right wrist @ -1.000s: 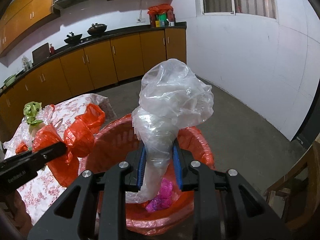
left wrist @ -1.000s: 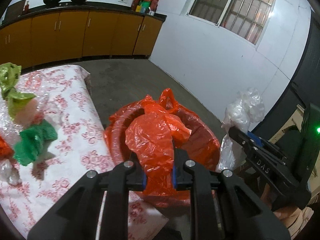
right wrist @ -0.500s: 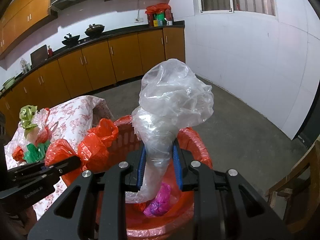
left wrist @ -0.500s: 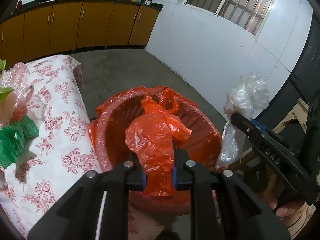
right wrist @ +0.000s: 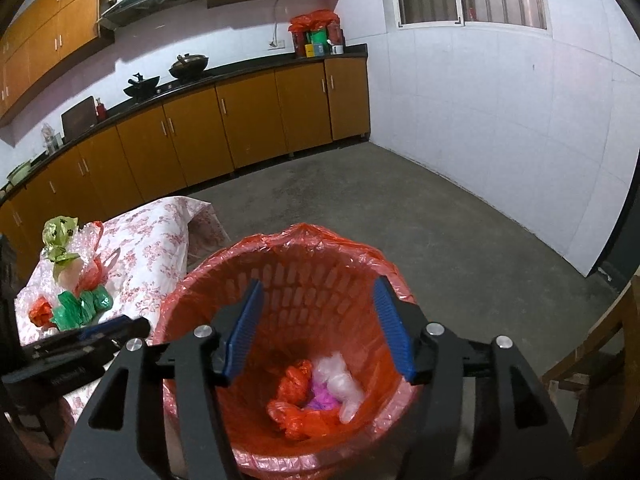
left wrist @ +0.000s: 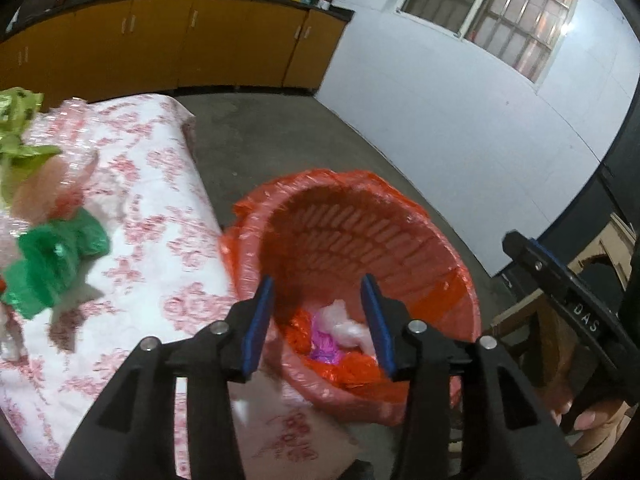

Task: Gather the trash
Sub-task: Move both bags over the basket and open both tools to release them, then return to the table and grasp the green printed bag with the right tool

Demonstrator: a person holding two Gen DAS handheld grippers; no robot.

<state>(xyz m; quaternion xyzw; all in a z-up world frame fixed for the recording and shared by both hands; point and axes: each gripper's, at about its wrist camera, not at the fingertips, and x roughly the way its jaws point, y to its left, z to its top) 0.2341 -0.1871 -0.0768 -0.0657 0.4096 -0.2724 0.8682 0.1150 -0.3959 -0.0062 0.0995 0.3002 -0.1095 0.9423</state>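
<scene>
A red basket lined with a red bag [left wrist: 400, 208] [right wrist: 288, 256] stands on the floor beside the table. At its bottom lie an orange bag [right wrist: 296, 404], a clear plastic bag [right wrist: 340, 380] and a pink scrap [right wrist: 320, 398]. My left gripper [left wrist: 318, 320] is open and empty over the basket's near rim. My right gripper [right wrist: 318, 332] is open and empty above the basket mouth. On the table lie a green bag [left wrist: 52, 264] [right wrist: 80, 308], a light green bag [right wrist: 60, 240] and a small orange bag [right wrist: 40, 312].
The table with a flowered cloth [left wrist: 152, 184] [right wrist: 160, 232] is left of the basket. Wooden chair parts [right wrist: 600, 344] are at the right. Orange cabinets [right wrist: 240, 120] line the far wall. A white wall [left wrist: 440, 100] is to the right.
Both grippers opened. The orange bag dropped from the left gripper and the clear bag from the right gripper into the basket.
</scene>
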